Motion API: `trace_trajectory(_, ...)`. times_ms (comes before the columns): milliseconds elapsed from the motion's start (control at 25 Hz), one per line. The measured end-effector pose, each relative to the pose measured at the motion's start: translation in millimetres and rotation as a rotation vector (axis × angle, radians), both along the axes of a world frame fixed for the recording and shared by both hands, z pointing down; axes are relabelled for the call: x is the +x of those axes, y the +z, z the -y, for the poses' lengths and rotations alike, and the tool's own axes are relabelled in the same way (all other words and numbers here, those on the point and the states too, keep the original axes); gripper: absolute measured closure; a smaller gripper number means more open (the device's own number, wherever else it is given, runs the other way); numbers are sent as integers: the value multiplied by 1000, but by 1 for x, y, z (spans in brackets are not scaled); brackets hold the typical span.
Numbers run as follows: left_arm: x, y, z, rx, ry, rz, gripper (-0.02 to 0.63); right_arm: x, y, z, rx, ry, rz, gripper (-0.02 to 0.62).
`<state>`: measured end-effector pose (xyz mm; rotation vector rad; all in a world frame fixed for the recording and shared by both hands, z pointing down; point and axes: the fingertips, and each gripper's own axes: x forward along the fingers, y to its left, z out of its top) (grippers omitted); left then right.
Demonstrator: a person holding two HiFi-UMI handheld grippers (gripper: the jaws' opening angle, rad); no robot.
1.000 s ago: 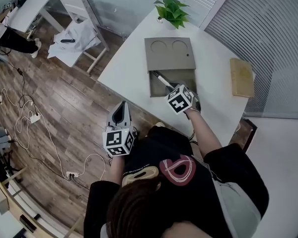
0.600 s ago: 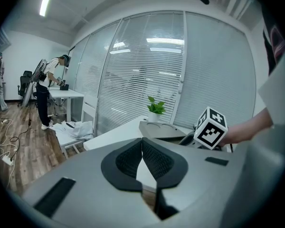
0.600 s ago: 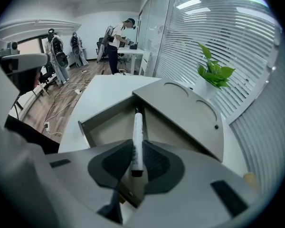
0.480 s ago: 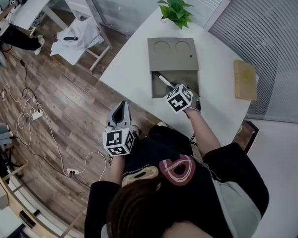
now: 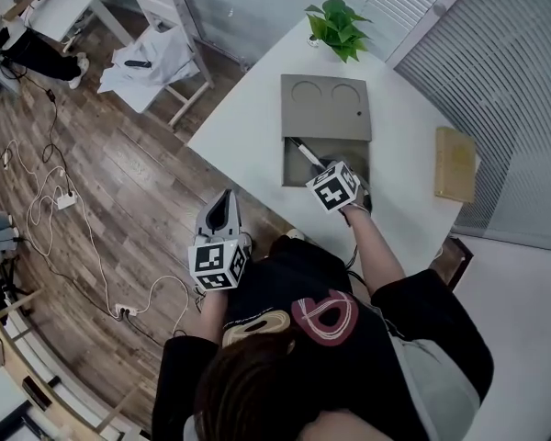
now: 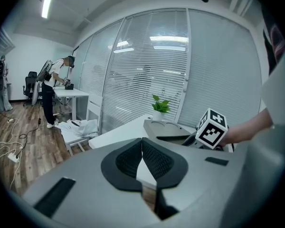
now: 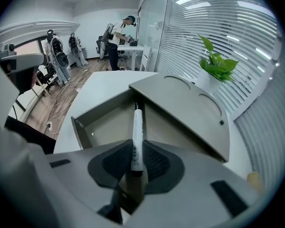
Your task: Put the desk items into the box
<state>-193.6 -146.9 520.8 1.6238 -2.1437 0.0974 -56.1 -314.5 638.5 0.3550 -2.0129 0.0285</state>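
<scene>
You are clamping the right gripper [image 7: 137, 159] on one marker [image 7: 136, 127], its tip pointing toward 12 o'clock over the open half of the one box [image 5: 288, 162]. If you are releasing early, the tip may be striking the one sliding lid [image 5: 326, 107] and bouncing out. Your left gripper [image 6: 141, 156] is hanging closed and empty at 8 o'clock. One plant [image 5: 338, 26] is standing at 12 o'clock, one wooden board [image 5: 454, 163] at 3 o'clock.
</scene>
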Motion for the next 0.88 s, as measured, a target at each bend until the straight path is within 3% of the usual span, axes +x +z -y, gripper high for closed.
trace_trajectory(560,1,4,1,-17,-4,-2,588,1,2,3,-48,30,22,511)
trace_trajectory(720,1,4,3,-15,-2,1,588,1,3,3,-104,60,47,428)
trace_trajectory(880,1,3,5,-14,19,0,588,0,-3,2,-119,102,99,416)
